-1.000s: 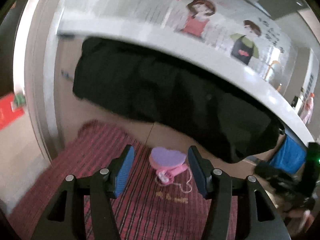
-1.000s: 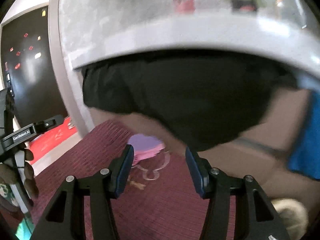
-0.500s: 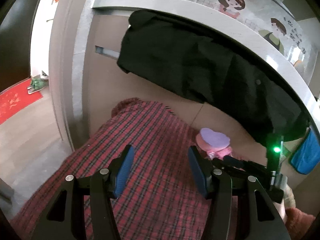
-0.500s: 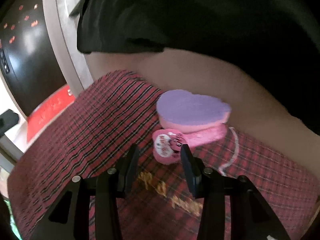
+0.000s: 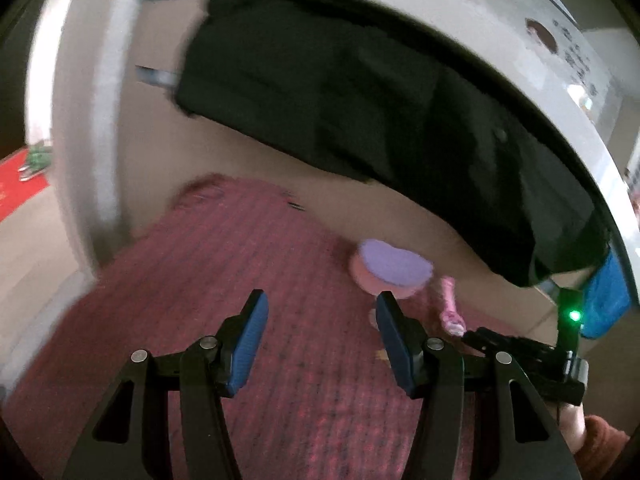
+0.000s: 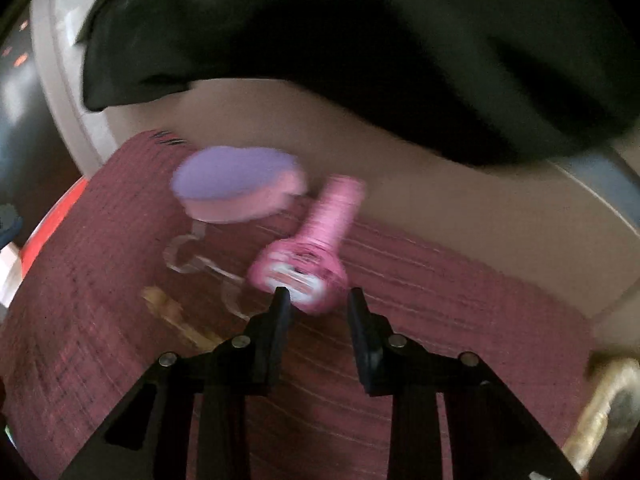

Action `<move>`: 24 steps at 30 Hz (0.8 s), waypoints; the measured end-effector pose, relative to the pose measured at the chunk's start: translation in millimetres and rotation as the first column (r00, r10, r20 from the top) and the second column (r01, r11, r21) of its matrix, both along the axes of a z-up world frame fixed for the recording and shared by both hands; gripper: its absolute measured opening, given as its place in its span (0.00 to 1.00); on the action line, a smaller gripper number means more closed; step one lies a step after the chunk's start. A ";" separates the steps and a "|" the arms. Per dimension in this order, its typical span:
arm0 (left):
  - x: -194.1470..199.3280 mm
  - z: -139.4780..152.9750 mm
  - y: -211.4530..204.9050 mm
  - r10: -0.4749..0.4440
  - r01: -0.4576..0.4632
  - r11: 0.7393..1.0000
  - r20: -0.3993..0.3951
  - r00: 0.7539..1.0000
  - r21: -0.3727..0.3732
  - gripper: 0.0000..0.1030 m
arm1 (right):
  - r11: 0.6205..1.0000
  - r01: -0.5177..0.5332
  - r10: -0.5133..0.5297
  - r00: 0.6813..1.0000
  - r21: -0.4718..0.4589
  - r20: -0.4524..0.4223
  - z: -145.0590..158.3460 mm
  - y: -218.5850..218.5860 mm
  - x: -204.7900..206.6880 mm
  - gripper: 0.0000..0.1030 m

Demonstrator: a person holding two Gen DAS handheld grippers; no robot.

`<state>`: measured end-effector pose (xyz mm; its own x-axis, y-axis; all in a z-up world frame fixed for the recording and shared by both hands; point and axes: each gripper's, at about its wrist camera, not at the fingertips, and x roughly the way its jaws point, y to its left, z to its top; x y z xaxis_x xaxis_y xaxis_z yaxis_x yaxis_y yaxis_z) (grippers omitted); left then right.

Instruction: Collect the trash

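Observation:
A pink toy with a round head and ribbed handle (image 6: 310, 248) lies on the red plaid cloth (image 6: 100, 320), just beyond my right gripper (image 6: 316, 304). The right fingers are partly closed around the toy's round head; whether they touch it is unclear from the blur. A heart-shaped box with a purple lid (image 6: 236, 184) sits behind it to the left. In the left wrist view the box (image 5: 390, 268) and the pink toy (image 5: 450, 308) lie right of my left gripper (image 5: 320, 320), which is open and empty above the cloth (image 5: 240, 280). The right gripper (image 5: 472, 334) reaches in from the right.
A clear curly cord (image 6: 192, 256) and yellowish crumbs (image 6: 172, 312) lie on the cloth. A black garment (image 5: 360, 112) hangs over the rail behind. A blue cloth (image 5: 604, 296) hangs at the right. A pale fuzzy object (image 6: 600, 408) sits at the lower right.
My right gripper has narrowed and moved in on the pink toy, which has turned so its handle points away. My left gripper has shifted slightly towards the box.

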<state>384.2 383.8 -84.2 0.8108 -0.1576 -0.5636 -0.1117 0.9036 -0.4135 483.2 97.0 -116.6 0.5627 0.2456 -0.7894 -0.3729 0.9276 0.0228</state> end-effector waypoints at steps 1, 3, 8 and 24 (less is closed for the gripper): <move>11.5 -2.2 -10.4 -0.032 0.032 1.000 -0.005 0.999 0.002 0.55 | 1.000 0.020 -0.020 1.000 0.004 -0.006 0.5 -16.3 -0.8 0.26; 32.9 -6.5 -27.2 -0.074 0.074 0.997 -0.022 0.997 -0.008 0.55 | 0.999 0.039 -0.039 0.999 0.032 -0.011 3.3 -44.6 -5.2 0.27; 87.7 -26.1 -53.7 -0.070 0.059 0.988 -0.071 0.995 -0.144 0.55 | 0.997 0.006 -0.008 1.000 0.071 0.029 11.3 -84.6 -22.3 0.29; 175.2 -30.2 -103.1 -0.103 0.103 0.995 -0.120 0.987 -0.005 0.55 | 0.984 -0.081 0.072 0.995 0.156 0.063 11.3 -138.1 -50.9 0.34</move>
<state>559.4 280.8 -114.3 0.7164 -0.2363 -0.6564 -0.0667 0.9134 -0.4017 432.3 -41.1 -105.3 0.5799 0.4092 -0.7045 -0.4477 0.8825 0.1440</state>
